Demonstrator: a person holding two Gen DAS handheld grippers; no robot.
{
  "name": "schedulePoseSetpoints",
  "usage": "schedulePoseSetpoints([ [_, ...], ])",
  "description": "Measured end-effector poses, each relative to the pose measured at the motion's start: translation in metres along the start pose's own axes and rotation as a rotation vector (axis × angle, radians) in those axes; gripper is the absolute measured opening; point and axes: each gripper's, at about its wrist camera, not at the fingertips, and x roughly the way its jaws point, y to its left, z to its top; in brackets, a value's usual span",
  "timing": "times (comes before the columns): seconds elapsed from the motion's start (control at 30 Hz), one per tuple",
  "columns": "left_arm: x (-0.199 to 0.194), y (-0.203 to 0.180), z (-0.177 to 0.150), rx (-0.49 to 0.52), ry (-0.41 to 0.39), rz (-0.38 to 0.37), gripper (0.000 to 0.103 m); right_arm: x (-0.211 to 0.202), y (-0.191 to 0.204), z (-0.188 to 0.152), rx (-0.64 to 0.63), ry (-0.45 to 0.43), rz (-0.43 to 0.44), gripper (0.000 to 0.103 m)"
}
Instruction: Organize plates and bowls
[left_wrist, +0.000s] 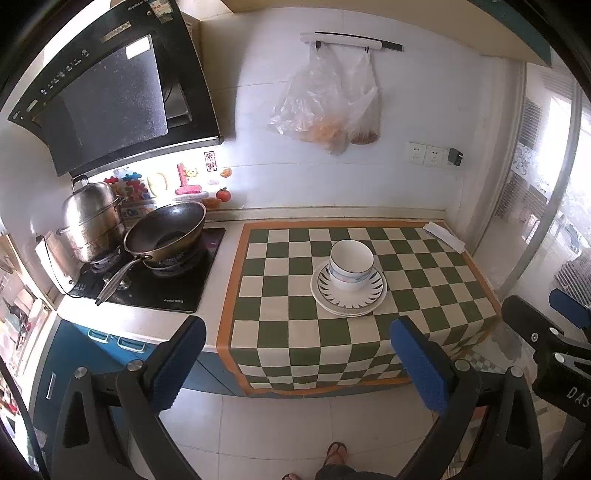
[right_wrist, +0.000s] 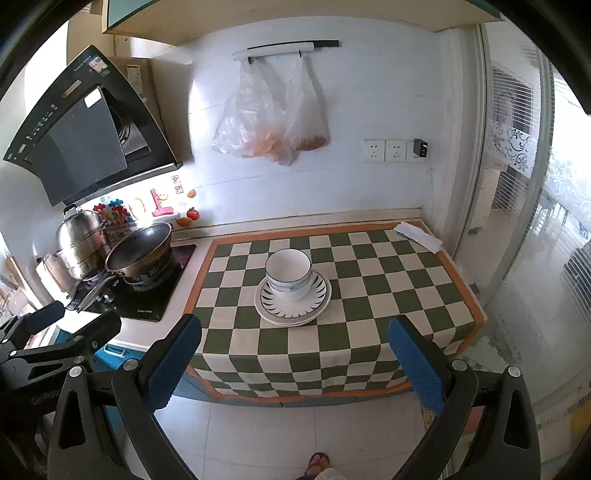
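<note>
White ceramic bowls (left_wrist: 351, 264) nested on striped plates (left_wrist: 347, 295), ahead of my grippers: left (left_wrist: 295, 354), right (right_wrist: 293, 350), both spread, empty. Stacking looks done; next, check alignment.

You get bright daylight from the glass door (right_wrist: 535, 206) on the right, blown out to white there. The wall (left_wrist: 424, 110) glows evenly, shadows stay soft. Fisheye bending curves the edges, black vignette fills corners, and everything looks slightly soft.
</note>
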Motion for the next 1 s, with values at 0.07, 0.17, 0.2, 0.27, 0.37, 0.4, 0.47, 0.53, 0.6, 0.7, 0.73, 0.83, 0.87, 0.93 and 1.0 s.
schedulePoseSetpoints([
  [0.07,0.000,0.000,0.001,0.000,-0.004,-0.002,0.102,0.001,-0.002,0.001,0.004,0.001,-0.001,0.103],
  [0.17,0.000,-0.002,0.003,0.006,-0.006,-0.002,0.103,0.003,-0.004,0.001,0.006,0.004,-0.007,0.103],
  [0.2,0.000,-0.002,0.003,0.004,-0.007,-0.002,0.102,0.003,-0.004,0.001,0.008,0.004,-0.008,0.103],
  [0.27,0.001,-0.003,0.003,0.005,-0.007,-0.003,0.102,0.003,-0.005,0.001,0.008,0.005,-0.008,0.103],
  [0.37,0.001,-0.003,0.003,0.005,-0.007,-0.002,0.102,0.005,-0.008,0.001,0.012,0.005,-0.010,0.103],
  [0.4,0.001,-0.003,0.004,0.007,-0.007,-0.003,0.102,0.006,-0.009,0.002,0.013,0.006,-0.012,0.103],
  [0.47,0.001,-0.004,0.004,0.006,-0.008,-0.001,0.102,0.006,-0.010,0.002,0.013,0.005,-0.013,0.103],
  [0.53,0.001,-0.004,0.004,0.006,-0.006,-0.004,0.103,0.006,-0.011,0.002,0.014,0.006,-0.012,0.103],
  [0.6,0.001,-0.004,0.004,0.008,-0.007,-0.003,0.102,0.006,-0.011,0.002,0.016,0.006,-0.012,0.103],
  [0.7,0.002,-0.004,0.005,0.012,-0.007,-0.009,0.102,0.007,-0.012,0.001,0.018,0.007,-0.018,0.103],
  [0.73,0.002,-0.004,0.006,0.012,-0.010,-0.007,0.102,0.007,-0.013,0.001,0.019,0.007,-0.019,0.103],
  [0.83,0.005,-0.006,0.007,0.020,-0.009,-0.010,0.102,0.008,-0.012,0.002,0.015,0.005,-0.025,0.103],
  [0.87,0.005,-0.005,0.007,0.022,-0.009,-0.012,0.102,0.009,-0.013,0.001,0.016,0.005,-0.025,0.103],
  [0.93,0.005,-0.006,0.007,0.024,-0.009,-0.015,0.102,0.009,-0.011,0.001,0.015,0.006,-0.028,0.103],
  [1.0,0.006,-0.006,0.007,0.025,-0.011,-0.015,0.102,0.009,-0.011,0.000,0.016,0.007,-0.029,0.103],
])
